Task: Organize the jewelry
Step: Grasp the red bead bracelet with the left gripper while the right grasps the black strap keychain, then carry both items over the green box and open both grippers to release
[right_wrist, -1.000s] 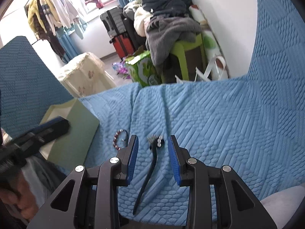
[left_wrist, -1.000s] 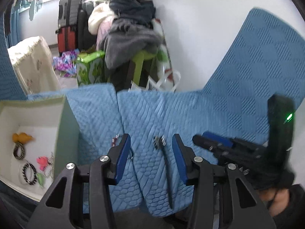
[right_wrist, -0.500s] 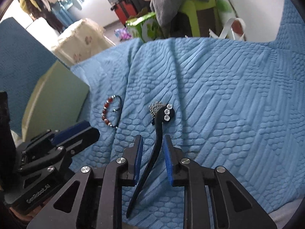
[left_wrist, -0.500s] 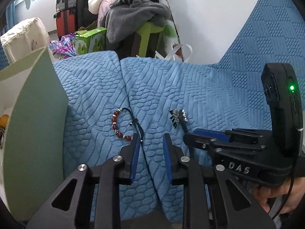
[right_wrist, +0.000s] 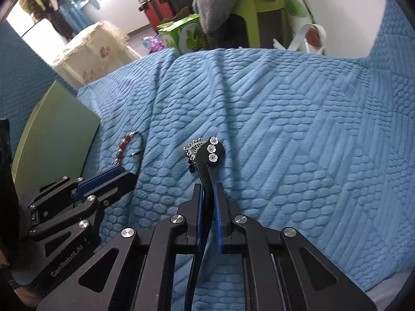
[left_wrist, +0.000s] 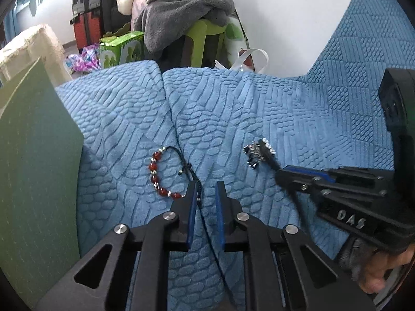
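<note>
Right wrist view: right gripper (right_wrist: 208, 197) holds the black hairpin (right_wrist: 207, 171) by its curved shank; jaws closed on it, head projecting toward 12 o'clock.
Left wrist view: left gripper (left_wrist: 205, 194) sits low over the sofa cover (left_wrist: 298, 119); jaws narrowed to a small gap around the black cord of the bead bracelet (left_wrist: 163, 173). Whether the cord is pinched cannot be told.
Step in hand: pickup of both pieces, judged from jaw positions.
Next move: likely a lift clear of the fabric, then transfer toward the green box (left_wrist: 36, 160) at 9 o'clock. The left jaws may need full closure first, since the cord is thin.
Hairpin: rigid, glossy black, flattened oval head carrying three white flower studs; a silver dangle cluster (right_wrist: 193, 150) hangs at its 9 o'clock side.
Bead bracelet: red round beads with small silver spacers, limp braided cord, lying in an open loop at 10 o'clock of the left jaws.
Sofa cover: blue, plush, embossed with pebble and rib patterns; soft and yielding.
Green box: matte, flat wall, upright.
</note>
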Demonstrator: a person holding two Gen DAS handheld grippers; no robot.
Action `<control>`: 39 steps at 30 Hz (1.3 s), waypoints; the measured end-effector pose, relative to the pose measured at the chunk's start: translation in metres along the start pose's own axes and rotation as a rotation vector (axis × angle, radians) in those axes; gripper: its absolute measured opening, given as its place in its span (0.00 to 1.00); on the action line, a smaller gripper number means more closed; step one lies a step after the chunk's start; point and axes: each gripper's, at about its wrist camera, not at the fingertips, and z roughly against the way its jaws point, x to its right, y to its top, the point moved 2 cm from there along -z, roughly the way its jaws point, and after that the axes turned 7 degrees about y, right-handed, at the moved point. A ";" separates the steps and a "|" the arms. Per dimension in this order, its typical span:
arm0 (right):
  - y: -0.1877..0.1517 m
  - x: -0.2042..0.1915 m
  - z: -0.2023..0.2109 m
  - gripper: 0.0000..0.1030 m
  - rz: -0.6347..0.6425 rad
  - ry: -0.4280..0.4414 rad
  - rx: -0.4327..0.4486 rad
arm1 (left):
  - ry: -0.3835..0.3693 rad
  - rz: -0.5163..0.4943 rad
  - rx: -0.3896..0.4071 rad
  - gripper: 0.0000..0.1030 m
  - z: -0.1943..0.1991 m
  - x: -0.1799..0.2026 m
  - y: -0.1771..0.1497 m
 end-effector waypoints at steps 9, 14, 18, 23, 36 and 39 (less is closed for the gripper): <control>0.000 0.013 0.007 0.06 -0.036 -0.018 0.017 | 0.045 -0.026 -0.013 0.14 -0.014 0.000 -0.002; -0.001 0.013 0.007 0.06 -0.043 -0.024 0.011 | 0.053 -0.029 -0.010 0.12 -0.015 0.002 -0.002; -0.002 0.014 0.005 0.06 -0.051 -0.029 0.003 | 0.036 -0.012 -0.023 0.02 -0.018 0.001 0.001; -0.001 0.009 0.005 0.06 -0.036 -0.026 0.004 | 0.029 -0.001 -0.039 0.01 -0.017 0.001 0.002; -0.004 0.002 0.022 0.06 -0.024 -0.040 0.040 | -0.075 0.095 -0.011 0.01 0.021 -0.008 0.005; -0.005 -0.001 0.029 0.06 -0.025 -0.039 0.060 | -0.097 0.110 -0.039 0.01 0.025 -0.010 0.005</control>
